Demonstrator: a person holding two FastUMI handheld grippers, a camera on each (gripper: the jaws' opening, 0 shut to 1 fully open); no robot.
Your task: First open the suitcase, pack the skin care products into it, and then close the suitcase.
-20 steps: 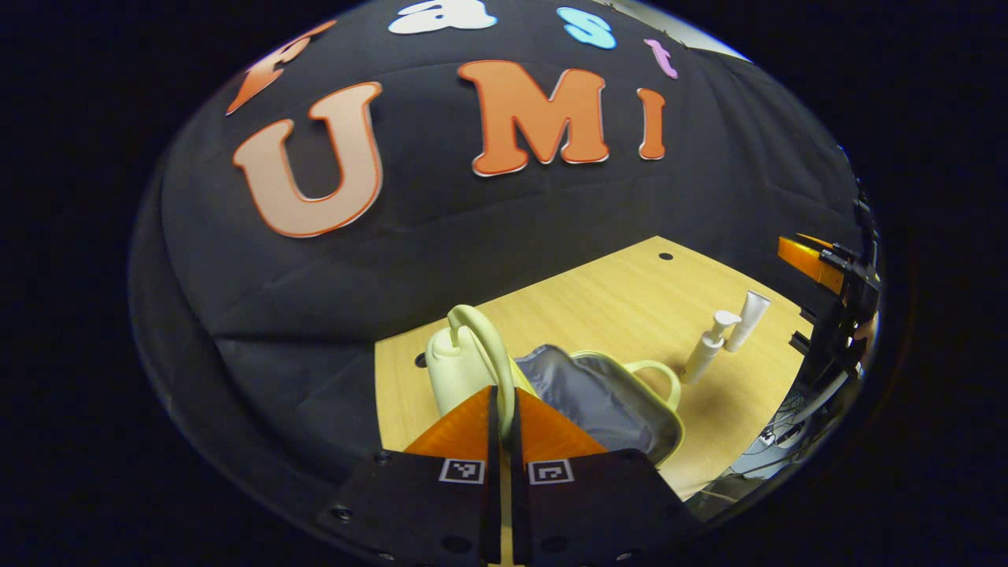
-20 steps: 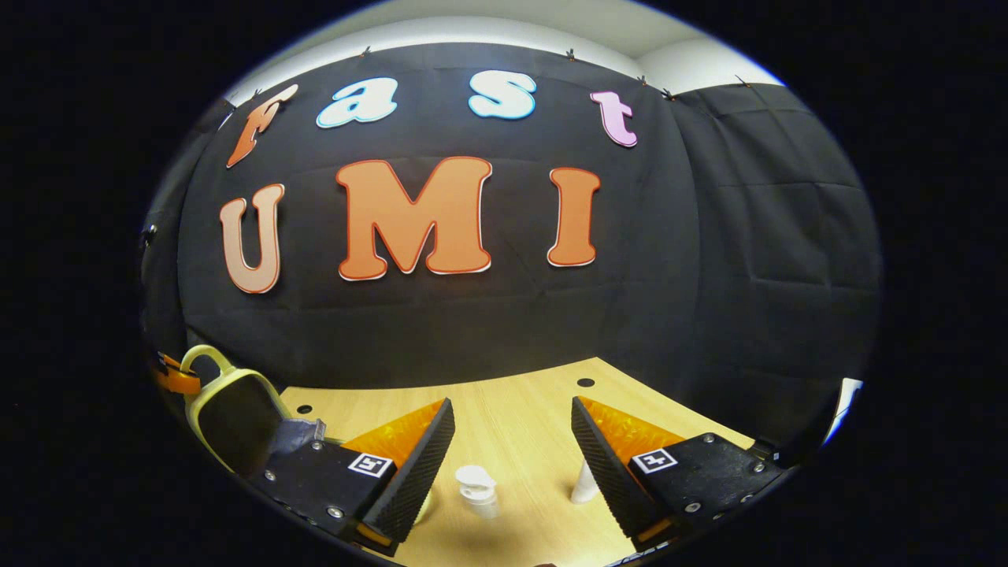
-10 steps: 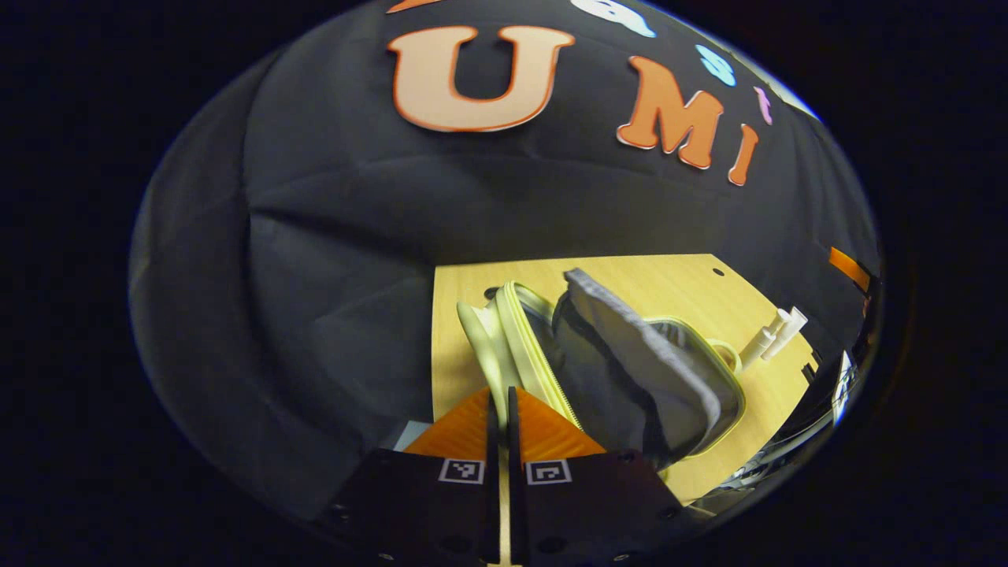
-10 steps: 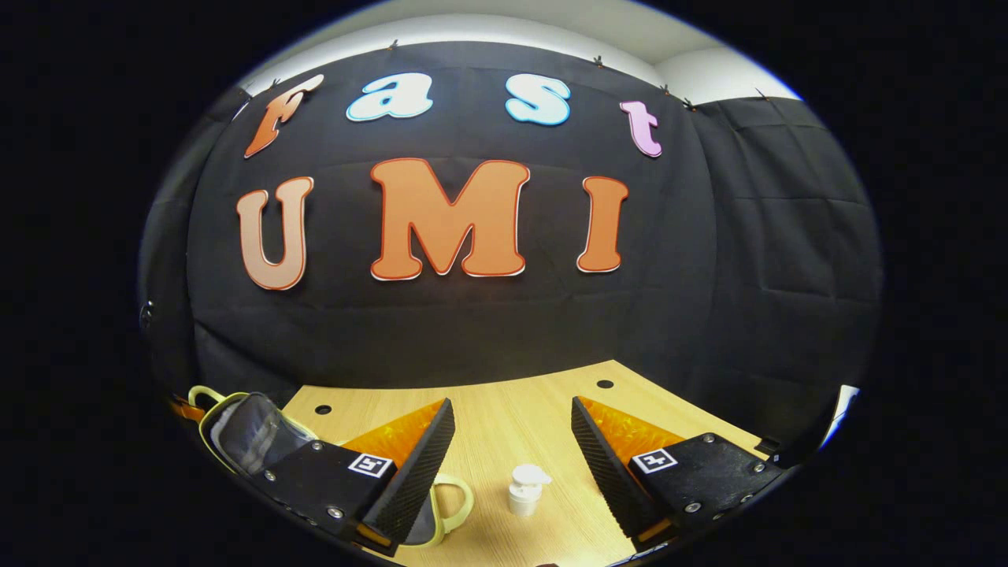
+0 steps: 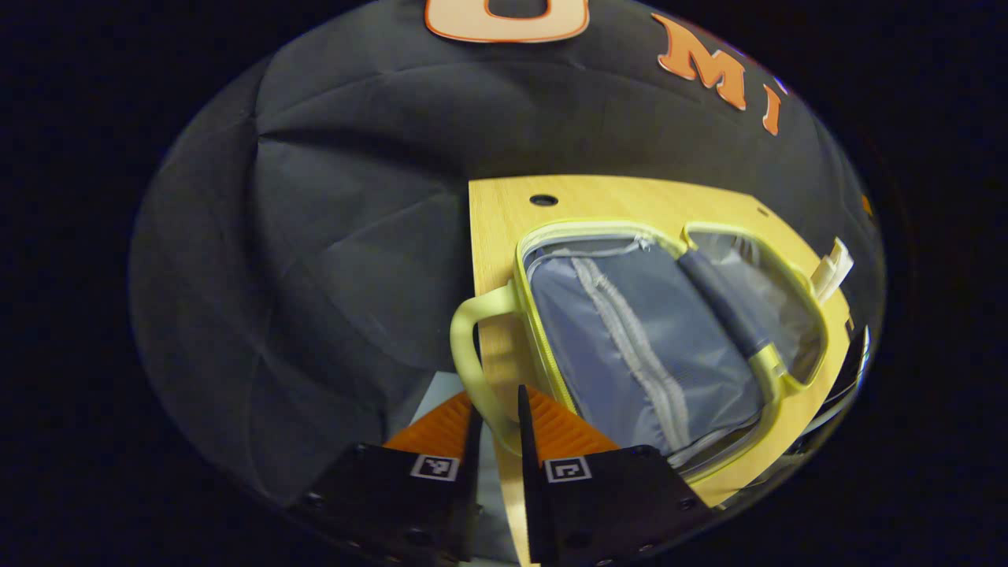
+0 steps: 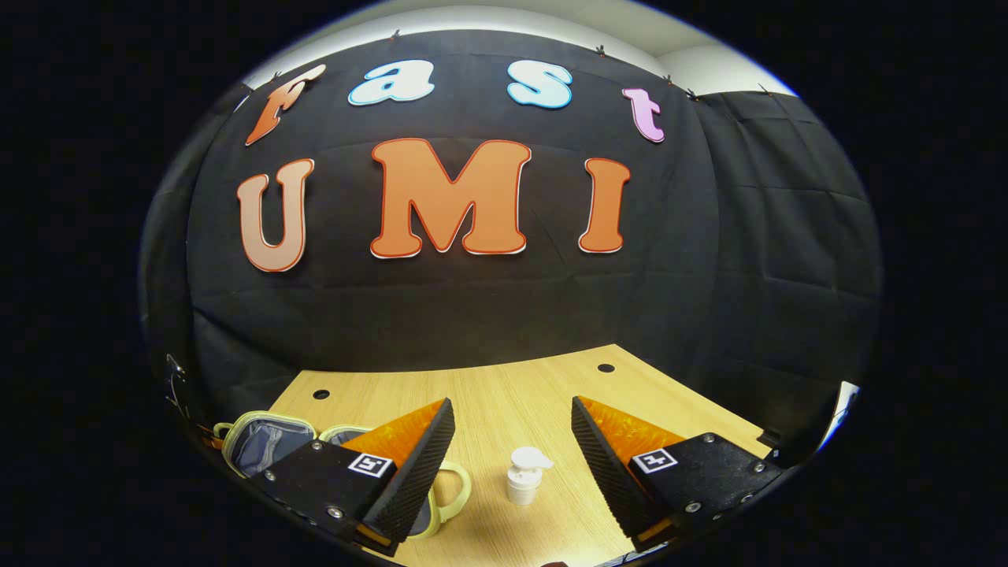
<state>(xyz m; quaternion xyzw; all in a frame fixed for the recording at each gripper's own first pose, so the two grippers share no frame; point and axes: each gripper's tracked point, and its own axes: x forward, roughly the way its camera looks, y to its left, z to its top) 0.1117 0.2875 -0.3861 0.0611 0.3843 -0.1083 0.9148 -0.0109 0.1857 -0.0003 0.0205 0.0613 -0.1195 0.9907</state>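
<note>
The pale yellow-green suitcase lies open and flat on the wooden table, grey lining up. My left gripper is shut on the handle of the opened half, at the table's left edge. A white tube stands past the suitcase's far side. My right gripper hangs open above the table. A white pump bottle stands on the table beyond the gap between its fingers, untouched. The open suitcase and its other handle lie to that gripper's left.
Small round holes mark the tabletop. The table's left edge runs right beside my left gripper, with the floor below it. Black cloth walls close in the back and sides. Bare wood stretches behind the pump bottle.
The raised half of the suitcase has swung down to lie flat, drawn by my left gripper on its handle. The left fingers stand slightly wider. My right gripper has barely moved.
</note>
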